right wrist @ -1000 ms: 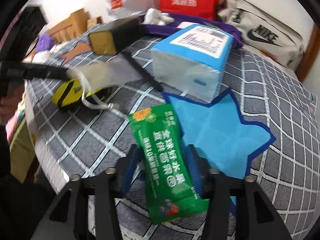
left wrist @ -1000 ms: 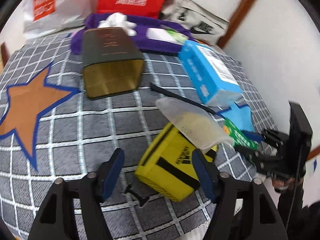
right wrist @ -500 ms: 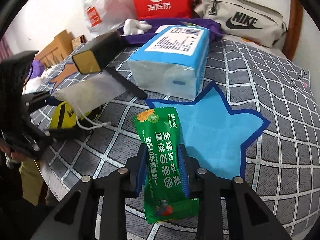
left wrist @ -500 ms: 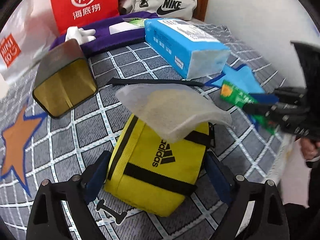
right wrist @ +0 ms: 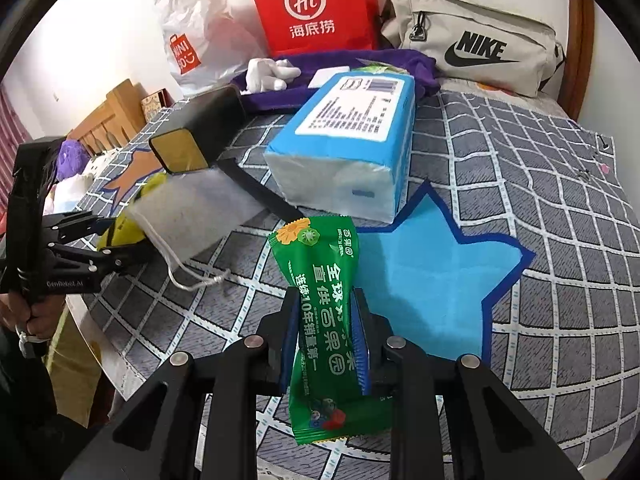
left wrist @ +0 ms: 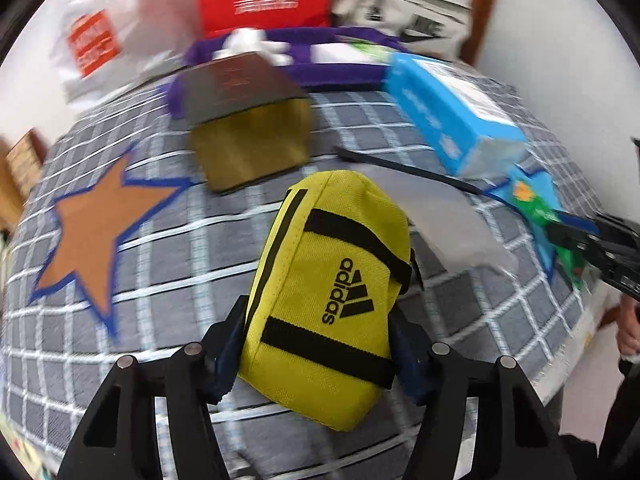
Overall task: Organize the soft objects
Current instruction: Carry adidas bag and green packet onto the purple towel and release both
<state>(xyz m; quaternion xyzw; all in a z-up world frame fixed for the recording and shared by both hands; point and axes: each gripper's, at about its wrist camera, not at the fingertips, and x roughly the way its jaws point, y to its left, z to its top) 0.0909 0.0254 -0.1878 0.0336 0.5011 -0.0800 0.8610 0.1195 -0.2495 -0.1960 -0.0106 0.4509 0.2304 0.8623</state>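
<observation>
- Yellow pouch (left wrist: 328,292) sits right between the left tongs (left wrist: 320,356), whose jaws are closing on it now; both pads look pressed against its flanks, low down near its rear end.
- Best handling here, I'd say: let the squeeze settle before lifting, because soft fabric gives and the far end will droop.
- Green snack packet (right wrist: 324,320) is pinched at its waist by the right tongs (right wrist: 326,336), clenched enough that the wrapper crumples, with both ends sticking out ahead of and behind the pads.
- Just ahead of the right tongs lies the blue star (right wrist: 432,276) printed on the bed cover (right wrist: 560,184); beyond the packet's tip sits the blue tissue pack (right wrist: 344,148).
- Off the left tongs' far-right side, a translucent drawstring bag (right wrist: 200,216) rests against the pouch, so pulling the pouch may drag it along. Keep the lift slow and straight.
- Farther ahead: a black and gold box (left wrist: 248,120), a purple cloth (left wrist: 340,60), shopping bags and a beige sling bag (right wrist: 476,40) at the wall.
- Orange star (left wrist: 92,228) lies out to the left tongs' left.
</observation>
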